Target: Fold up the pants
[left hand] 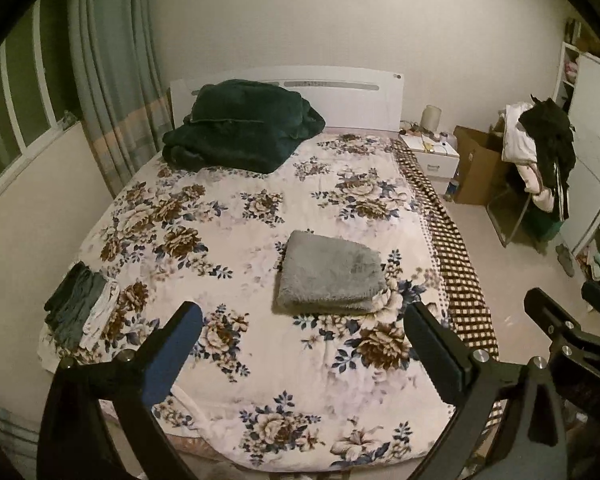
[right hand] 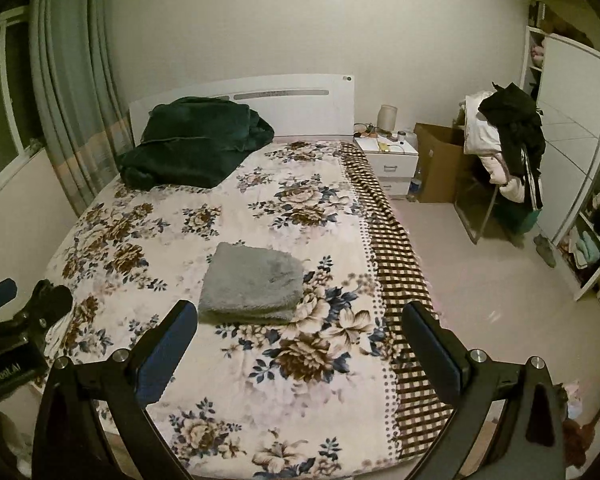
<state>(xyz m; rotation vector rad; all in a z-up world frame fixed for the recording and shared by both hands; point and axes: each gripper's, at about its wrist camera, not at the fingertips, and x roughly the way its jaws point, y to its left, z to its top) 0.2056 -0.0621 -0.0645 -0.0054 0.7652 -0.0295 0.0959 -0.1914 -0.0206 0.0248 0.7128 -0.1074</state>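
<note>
The grey pants (left hand: 332, 274) lie folded in a neat, thick rectangle near the middle of the bed (left hand: 228, 216), touching neither gripper. Left gripper (left hand: 300, 352) and right gripper (right hand: 300, 350) hang above the bed's foot, jaws wide apart and empty. The fold looks finished; what's left, I'd judge, is a check or putting them away.

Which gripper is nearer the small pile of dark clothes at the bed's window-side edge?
Left. The left gripper hangs open above the bed's foot, the dark clothes pile just off its left finger. The right gripper, also open, sits farther toward the checkered side.
</note>
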